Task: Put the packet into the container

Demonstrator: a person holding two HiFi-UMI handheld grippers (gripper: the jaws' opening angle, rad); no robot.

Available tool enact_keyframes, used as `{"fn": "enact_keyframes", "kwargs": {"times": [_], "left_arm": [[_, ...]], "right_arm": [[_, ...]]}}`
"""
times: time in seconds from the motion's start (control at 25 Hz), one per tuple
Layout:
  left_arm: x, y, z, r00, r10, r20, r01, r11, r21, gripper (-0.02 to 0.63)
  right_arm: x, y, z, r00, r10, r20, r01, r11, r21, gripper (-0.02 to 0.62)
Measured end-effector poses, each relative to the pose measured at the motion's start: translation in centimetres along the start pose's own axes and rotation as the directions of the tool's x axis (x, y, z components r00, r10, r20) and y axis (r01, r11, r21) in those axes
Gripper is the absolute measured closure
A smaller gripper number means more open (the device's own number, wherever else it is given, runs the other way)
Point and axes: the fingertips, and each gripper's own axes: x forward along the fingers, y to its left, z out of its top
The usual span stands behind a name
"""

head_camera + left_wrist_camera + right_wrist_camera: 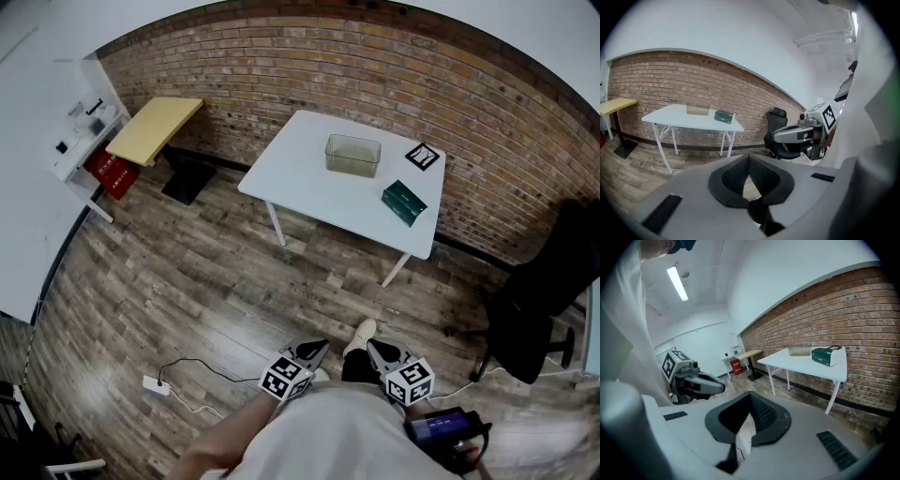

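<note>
A dark green packet [404, 202] lies on the white table [309, 178], near its right end. A clear, empty container [352, 155] stands just behind and to the left of it. Both are far from me across the wooden floor. My left gripper [317, 349] and right gripper [373, 349] hang close to my body, each shut with nothing between the jaws. In the left gripper view the packet [724, 116] and container [698, 110] sit beyond the shut left gripper [749, 159]. The right gripper view shows the packet [828, 355] and container [799, 350] past the shut right gripper [750, 397].
A square marker tag [423, 156] lies at the table's far right corner. A yellow desk [155, 127], a white shelf [82, 141] and a red box [111, 173] stand at the left. A black office chair [539, 300] is at the right. A power strip [155, 384] lies on the floor.
</note>
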Motion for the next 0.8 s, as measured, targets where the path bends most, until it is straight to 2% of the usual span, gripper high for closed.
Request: {"fn": "enact_keyframes", "kwargs": {"times": [0.24,0.44,0.8], "left_arm": [[-1.2,0.3,0.4,0.999,0.032,0.037,-0.031,0.999,-0.039,0.598],[-2.0,0.9,0.6,0.997,0.058,0.058,-0.056,0.998,-0.039,0.598],[-3.6,1.2,0.1,0.995,0.078,0.066,-0.074,0.996,-0.054,0.598]], "right_arm": [[-0.1,0.7,0.5,1.000,0.005,0.014,-0.005,0.999,-0.038,0.589],[0.4,0.7,2.2,0.997,-0.006,0.074,0.006,1.000,-0.002,0.591],[0.7,1.5,1.6,0.999,-0.015,0.031,0.016,0.999,-0.035,0.589]]}}
